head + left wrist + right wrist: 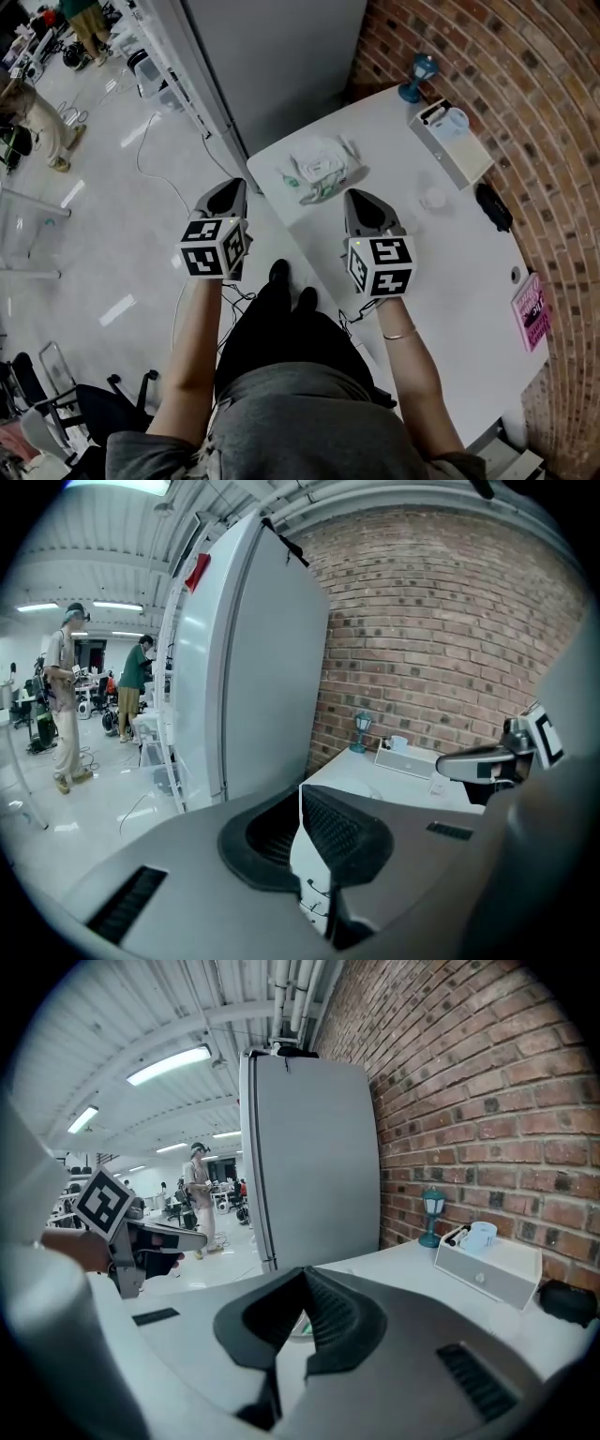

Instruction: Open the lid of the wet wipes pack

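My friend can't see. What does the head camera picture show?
Looking down, a person holds two shut, empty claws, the left claw and the right claw, near a wet wipes pack lying on a white table. The left one hangs over the floor beside the table's edge; a brick wall stands behind.

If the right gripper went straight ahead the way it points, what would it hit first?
Likely the wet wipes pack on the table, glimpsed past the shut right gripper. Tilted downward, it might touch the table first.
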The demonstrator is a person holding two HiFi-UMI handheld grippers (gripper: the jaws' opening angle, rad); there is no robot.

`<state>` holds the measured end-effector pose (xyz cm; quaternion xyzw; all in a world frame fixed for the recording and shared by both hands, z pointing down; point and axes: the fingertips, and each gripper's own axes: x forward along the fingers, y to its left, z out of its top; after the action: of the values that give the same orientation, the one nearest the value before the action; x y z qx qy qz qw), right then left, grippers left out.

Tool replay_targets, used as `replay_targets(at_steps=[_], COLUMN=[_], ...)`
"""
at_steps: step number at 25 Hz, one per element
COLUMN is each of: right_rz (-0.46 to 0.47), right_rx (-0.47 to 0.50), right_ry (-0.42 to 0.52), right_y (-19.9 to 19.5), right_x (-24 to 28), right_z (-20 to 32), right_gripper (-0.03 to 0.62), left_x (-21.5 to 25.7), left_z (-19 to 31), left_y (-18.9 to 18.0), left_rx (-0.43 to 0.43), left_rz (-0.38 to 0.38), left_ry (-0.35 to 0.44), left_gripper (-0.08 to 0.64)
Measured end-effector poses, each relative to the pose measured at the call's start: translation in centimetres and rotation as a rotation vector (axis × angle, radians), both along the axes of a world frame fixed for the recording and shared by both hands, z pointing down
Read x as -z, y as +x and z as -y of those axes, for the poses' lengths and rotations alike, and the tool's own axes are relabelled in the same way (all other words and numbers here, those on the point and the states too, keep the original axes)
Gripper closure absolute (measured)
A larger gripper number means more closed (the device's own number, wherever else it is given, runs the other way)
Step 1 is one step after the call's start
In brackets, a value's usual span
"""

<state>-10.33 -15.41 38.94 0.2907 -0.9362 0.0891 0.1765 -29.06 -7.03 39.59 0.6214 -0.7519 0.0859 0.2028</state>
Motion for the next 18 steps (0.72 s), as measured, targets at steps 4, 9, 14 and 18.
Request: replay_targets(at_steps=[4, 9, 14, 18], right_rz=[-0.010, -0.014, -0.016, -0.014], right_rx=[0.005, 0.010, 0.017, 0.028], right_ry=[0.001, 0.001, 0.002, 0.000], right_y=[0.03, 0.00, -0.16, -0.24], right_x=[-0.08, -0.15, -0.21, -0.19], right_z=[-0.05, -0.13, -0.22, -0.37], right_gripper=[0.589, 0.589, 0.589, 0.589], left_x=[-0.04, -0.13, -0.38, -0.49], left_z=[-0.05, -0.06, 0.00, -0.01], left_y=[0.18, 0.31, 0.59, 0.85], left_rx=[0.000, 0.001, -0.003, -0.005], left_rz=[-0.002, -0.008, -0.015, -0.016], left_ry=[0.001, 0.003, -0.003, -0.007], left_gripper=[0.532, 0.532, 0.532, 0.532])
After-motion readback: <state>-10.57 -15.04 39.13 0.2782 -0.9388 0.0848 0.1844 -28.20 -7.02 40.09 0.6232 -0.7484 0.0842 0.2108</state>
